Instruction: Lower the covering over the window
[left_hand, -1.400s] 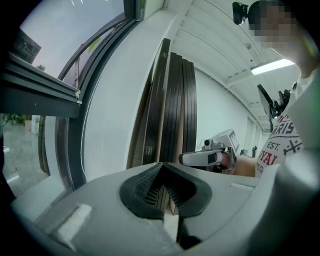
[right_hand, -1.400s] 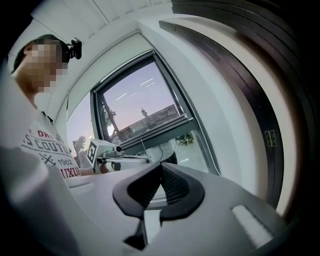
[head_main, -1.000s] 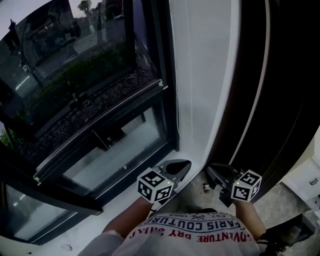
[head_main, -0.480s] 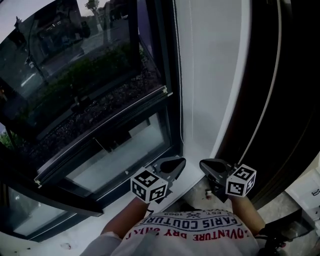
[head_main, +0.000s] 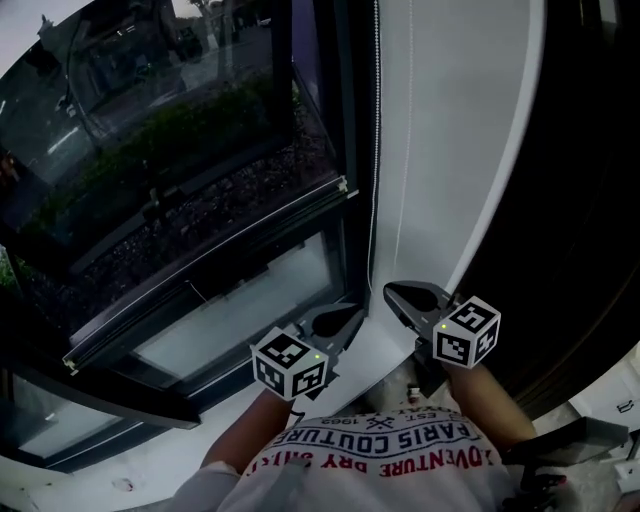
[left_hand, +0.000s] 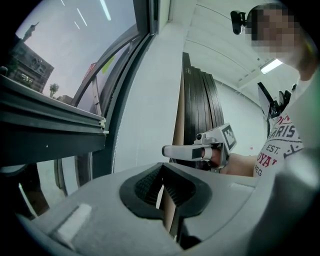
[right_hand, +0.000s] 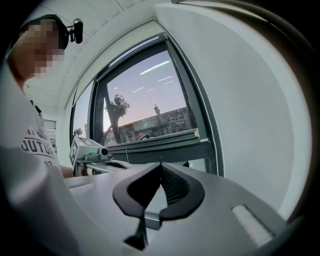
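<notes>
A dark see-through shade (head_main: 150, 150) hangs over the upper window, and its bottom rail (head_main: 210, 268) crosses the glass partway down. A white bead chain (head_main: 375, 150) hangs along the frame's right side; it also shows in the right gripper view as the chain (right_hand: 210, 130). My right gripper (head_main: 400, 293) is shut and empty, just right of the chain's lower end and apart from it. My left gripper (head_main: 342, 318) is shut and empty, low beside the sill. Each gripper view shows the other: the right gripper (left_hand: 172, 150) and the left gripper (right_hand: 102, 159).
A white wall reveal (head_main: 450, 150) runs right of the chain. A dark tall panel (head_main: 580, 200) stands at the far right. The white sill (head_main: 345, 365) lies under both grippers. Clear lower glass (head_main: 240, 310) sits beneath the rail.
The right gripper has moved up and left, closer to the chain's lower end. The left gripper has shifted slightly left. Both stayed shut.
</notes>
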